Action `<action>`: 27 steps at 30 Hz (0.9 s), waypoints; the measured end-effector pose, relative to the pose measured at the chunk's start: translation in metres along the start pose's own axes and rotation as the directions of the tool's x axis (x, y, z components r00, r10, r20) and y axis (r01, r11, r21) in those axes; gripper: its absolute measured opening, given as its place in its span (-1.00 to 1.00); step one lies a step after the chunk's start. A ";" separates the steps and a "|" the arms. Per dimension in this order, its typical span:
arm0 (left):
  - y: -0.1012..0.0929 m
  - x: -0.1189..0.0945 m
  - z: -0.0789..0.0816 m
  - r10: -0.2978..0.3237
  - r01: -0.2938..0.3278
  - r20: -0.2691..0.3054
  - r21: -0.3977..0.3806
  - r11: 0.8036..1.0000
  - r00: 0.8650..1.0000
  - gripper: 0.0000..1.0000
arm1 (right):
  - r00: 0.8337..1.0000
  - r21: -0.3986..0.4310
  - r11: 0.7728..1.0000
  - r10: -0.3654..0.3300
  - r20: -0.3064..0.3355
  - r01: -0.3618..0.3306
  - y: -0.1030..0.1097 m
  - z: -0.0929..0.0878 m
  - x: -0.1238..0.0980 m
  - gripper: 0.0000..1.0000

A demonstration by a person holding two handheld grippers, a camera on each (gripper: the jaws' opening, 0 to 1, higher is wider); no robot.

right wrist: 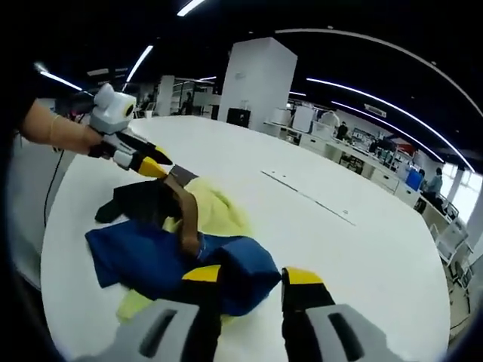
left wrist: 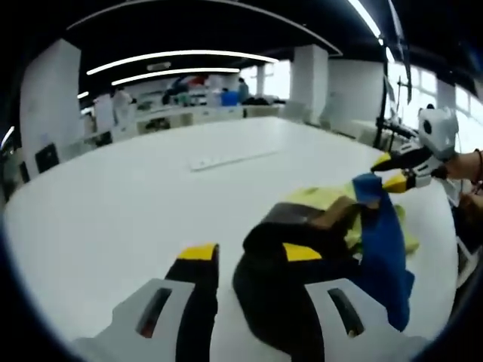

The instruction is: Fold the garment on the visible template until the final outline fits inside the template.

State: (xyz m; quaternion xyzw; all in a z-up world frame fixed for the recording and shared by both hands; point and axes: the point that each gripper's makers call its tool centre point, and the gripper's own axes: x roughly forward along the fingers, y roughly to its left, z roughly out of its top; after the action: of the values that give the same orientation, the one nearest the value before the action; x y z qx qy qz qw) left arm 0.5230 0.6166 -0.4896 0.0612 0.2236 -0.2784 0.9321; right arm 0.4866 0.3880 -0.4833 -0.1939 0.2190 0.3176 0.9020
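On the white table [left wrist: 113,204], we see the garment [right wrist: 162,253] lying bunched in a heap of blue, yellow, black and brown fabric; no container is in view.

Left gripper view: the left gripper [left wrist: 245,253] has its yellow-tipped jaws standing apart, with the black part of the garment [left wrist: 287,249] between and around the right-hand jaw, though we cannot tell whether it is touched. The right gripper [left wrist: 392,172] enters from the right, jaws closed on a raised blue fold. A long white strip [left wrist: 226,160] lies farther back on the table.

Right gripper view: the right gripper [right wrist: 250,275] has blue cloth between its jaws (the pinch point is hidden by the fold). The left gripper [right wrist: 147,164] reaches in from the left, its tips at the black and brown fabric.

We can read no writing or labels.
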 end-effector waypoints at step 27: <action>-0.010 0.016 -0.001 -0.092 0.092 0.013 -0.014 0.996 0.996 -1.00 | 0.998 -0.045 0.999 0.002 0.066 0.001 0.006 0.024 0.008 -1.00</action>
State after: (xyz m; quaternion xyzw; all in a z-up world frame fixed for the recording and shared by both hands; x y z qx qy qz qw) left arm 0.5295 0.6003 -0.4975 0.0426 0.2225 -0.3196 0.9201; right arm 0.4945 0.4073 -0.4690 -0.2034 0.1818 0.3287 0.9042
